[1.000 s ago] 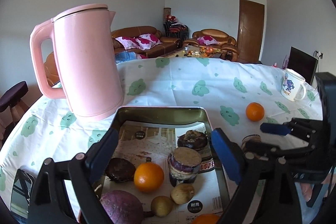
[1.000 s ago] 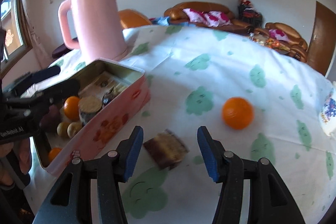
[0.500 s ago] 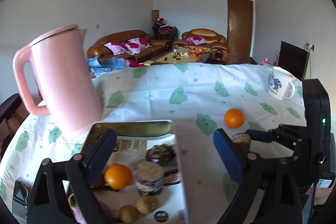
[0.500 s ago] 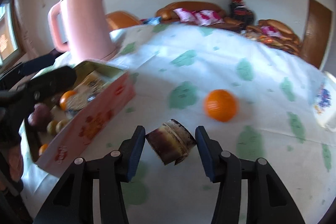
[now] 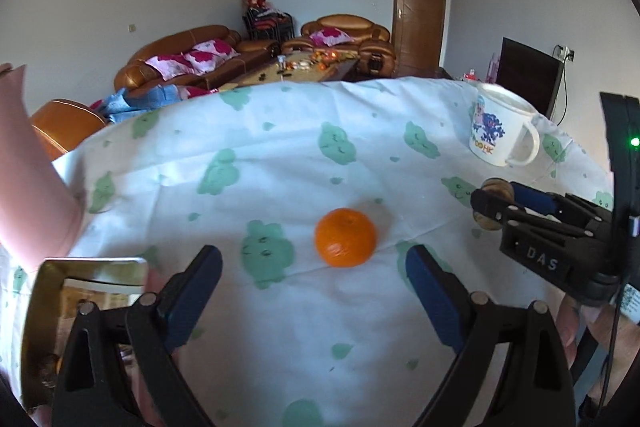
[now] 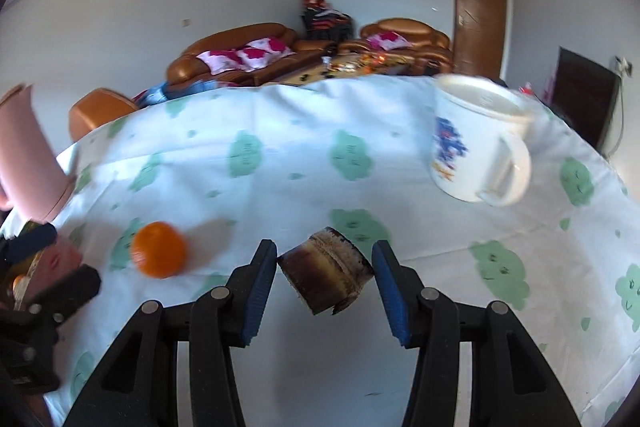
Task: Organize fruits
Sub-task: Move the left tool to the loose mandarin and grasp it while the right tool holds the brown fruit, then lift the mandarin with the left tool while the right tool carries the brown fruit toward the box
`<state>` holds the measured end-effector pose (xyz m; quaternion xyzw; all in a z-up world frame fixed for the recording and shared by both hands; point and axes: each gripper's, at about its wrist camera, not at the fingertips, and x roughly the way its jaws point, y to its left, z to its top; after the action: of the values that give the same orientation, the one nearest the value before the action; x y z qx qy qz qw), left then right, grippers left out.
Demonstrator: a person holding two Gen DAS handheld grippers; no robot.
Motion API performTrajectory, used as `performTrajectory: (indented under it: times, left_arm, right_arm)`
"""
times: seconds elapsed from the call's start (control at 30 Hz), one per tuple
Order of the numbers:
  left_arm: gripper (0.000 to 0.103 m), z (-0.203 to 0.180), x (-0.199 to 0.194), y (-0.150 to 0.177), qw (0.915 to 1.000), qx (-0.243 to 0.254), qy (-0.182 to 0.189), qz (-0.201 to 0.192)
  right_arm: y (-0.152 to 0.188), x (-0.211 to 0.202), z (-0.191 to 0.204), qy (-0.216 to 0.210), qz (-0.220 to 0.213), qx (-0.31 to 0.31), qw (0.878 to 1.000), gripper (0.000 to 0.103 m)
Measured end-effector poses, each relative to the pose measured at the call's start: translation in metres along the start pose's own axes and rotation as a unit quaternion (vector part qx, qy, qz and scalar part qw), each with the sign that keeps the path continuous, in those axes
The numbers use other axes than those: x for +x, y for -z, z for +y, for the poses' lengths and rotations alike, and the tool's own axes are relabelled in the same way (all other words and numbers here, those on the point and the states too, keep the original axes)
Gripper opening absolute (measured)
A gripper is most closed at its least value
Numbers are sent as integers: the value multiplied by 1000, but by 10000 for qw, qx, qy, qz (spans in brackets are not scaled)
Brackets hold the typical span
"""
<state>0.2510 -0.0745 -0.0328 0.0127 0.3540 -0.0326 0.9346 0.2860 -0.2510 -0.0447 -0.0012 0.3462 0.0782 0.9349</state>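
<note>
Right wrist view: my right gripper (image 6: 325,267) has its blue pads pressed against a dark brown chunk of fruit (image 6: 326,269), clamped and lifted clear of the cloud-print tablecloth (image 6: 400,367); I cannot tell what kind of fruit it is. I judge I carry it tilted like this so it can go over the wall of the tin box (image 5: 44,291) at the table's left edge, where other pieces seem to lie, though only a corner of the box shows. Left wrist view: an orange (image 5: 345,237) sits alone on the cloth near the middle of the table, just ahead of my left gripper (image 5: 314,283), whose jaws stand wide apart and empty, lined up as if to close on it next. The orange is round and likely to roll, so I would come in low and centred. A white mug (image 6: 476,143) stands toward the far right edge, well apart from the orange. A pink kettle (image 5: 28,179) rises beside the box at the left edge.
</note>
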Motion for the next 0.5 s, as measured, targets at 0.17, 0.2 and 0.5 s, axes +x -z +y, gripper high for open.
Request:
performTrajectory:
  times: [0.17, 0.2, 0.5]
  left_arm:
    - [86, -12, 29, -5, 9996, -28, 134, 264]
    - [81, -12, 34, -6, 9994, -48, 145, 307]
    - [57, -18, 64, -8, 9977, -39, 265, 621]
  right_arm:
    - [2, -1, -6, -146, 38, 84, 9999, 51]
    - [3, -2, -8, -164, 34, 103, 9998, 51]
    - [4, -3, -4, -311, -5, 8, 9995, 52]
